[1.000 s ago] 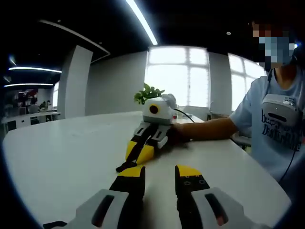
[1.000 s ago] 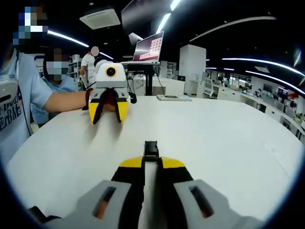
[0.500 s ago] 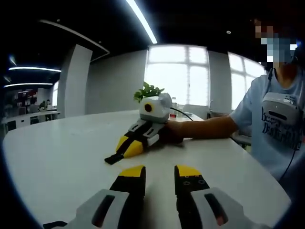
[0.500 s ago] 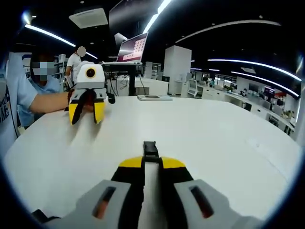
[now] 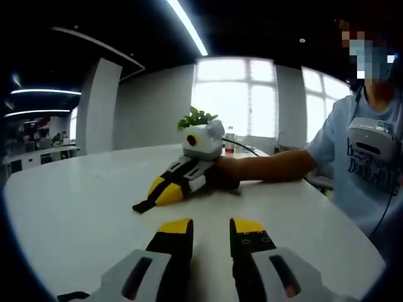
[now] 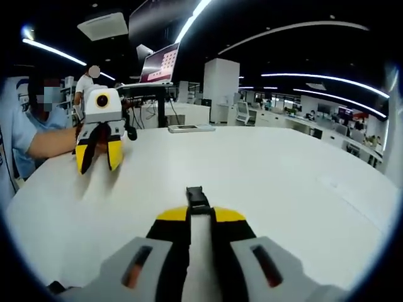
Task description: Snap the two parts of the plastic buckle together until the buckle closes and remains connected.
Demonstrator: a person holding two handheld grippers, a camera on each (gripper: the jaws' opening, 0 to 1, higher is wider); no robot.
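the right gripper (image 6: 200,217) is seen in the right gripper view with its yellow-tipped fingers (image 6: 174,221) drawn almost together and clenched on a black buckle piece (image 6: 197,198), which sticks out just past the fingertips above the white counter (image 6: 283,182). in the left gripper view the same right gripper (image 5: 165,189) is seen beyond and to the left of the left gripper's fingers, lying low over the counter (image 5: 75,207), with the buckle piece (image 5: 143,205) projecting from its tips toward the left. it is held by a person's hand (image 5: 220,176), whose forearm and light blue sleeve are seen on the right.

the left gripper (image 5: 210,233) is seen in its own view with its fingers (image 5: 248,236) released, a clear gap being left between them and nothing held; bare counter lies ahead of the tips. in the right gripper view the left gripper (image 6: 99,157) is seen well beyond and to the left of the right fingers, its yellow tips parted and pointed down at the counter. a green plant (image 5: 196,118) is seen behind the right gripper, in front of a bright window (image 5: 234,100).
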